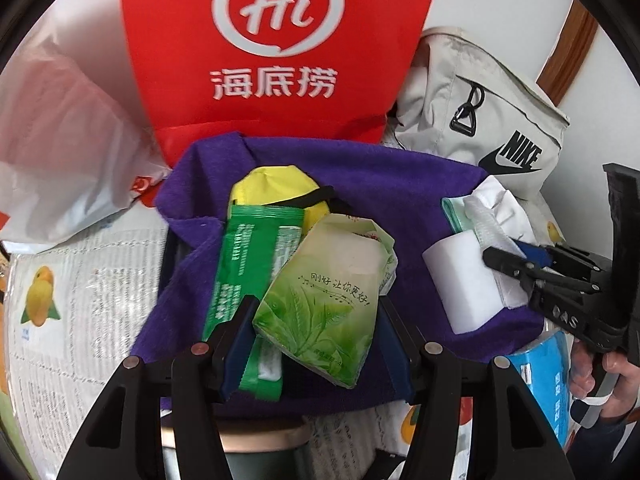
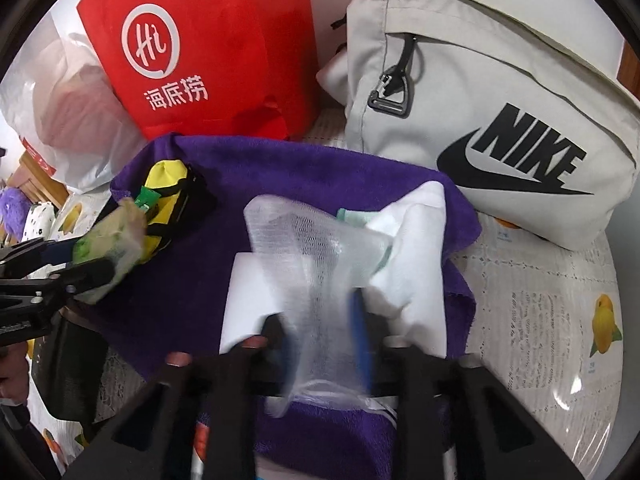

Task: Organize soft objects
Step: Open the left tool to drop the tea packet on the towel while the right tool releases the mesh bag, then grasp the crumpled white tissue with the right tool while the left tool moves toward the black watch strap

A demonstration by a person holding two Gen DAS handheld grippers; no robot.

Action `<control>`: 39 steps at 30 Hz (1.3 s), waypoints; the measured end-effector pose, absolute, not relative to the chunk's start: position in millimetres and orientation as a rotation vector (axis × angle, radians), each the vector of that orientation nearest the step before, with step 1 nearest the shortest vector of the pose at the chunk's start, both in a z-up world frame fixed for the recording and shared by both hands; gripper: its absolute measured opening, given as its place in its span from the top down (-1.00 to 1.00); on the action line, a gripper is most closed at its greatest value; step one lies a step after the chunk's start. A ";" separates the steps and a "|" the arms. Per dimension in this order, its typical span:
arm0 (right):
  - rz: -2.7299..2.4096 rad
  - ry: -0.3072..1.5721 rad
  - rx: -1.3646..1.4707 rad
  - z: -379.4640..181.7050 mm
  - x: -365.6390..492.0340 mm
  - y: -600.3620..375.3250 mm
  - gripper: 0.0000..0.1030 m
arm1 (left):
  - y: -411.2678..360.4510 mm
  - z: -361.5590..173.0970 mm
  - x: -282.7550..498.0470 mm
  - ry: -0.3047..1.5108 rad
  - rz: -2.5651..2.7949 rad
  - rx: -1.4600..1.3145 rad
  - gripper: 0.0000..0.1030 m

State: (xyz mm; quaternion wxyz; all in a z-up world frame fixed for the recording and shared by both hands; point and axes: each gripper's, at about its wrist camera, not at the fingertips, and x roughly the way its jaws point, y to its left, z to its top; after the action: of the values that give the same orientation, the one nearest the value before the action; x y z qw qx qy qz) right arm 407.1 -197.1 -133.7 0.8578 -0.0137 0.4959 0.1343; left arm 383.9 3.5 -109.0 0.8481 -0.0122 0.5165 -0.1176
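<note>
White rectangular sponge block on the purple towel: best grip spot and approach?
Grip the white rectangular sponge block across its two long flat sides near the free lower end, coming from above. It lies flat on the purple towel; its upper end is under white mesh cloth.

I am looking at a table under a clear plastic cover (image 2: 552, 320) printed with yellow fruit and grey lace pattern. A white wall (image 1: 500, 4) is standing behind it, with a brown wooden frame (image 1: 568, 48) running up at the right. Daylight is falling evenly, throwing glare across the plastic near the right edge.
</note>
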 end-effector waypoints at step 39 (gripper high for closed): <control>0.363 0.926 0.081 -70.1 335.4 -199.7 -0.53 | 18.4 -79.9 340.4 1.073 -0.186 -0.009 -0.50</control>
State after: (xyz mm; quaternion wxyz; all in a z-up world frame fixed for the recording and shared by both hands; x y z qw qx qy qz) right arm 335.4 -199.7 -70.1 0.8780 0.0387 0.4442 0.1741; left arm 340.4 18.4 -79.9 0.8554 -0.0042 0.5103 -0.0885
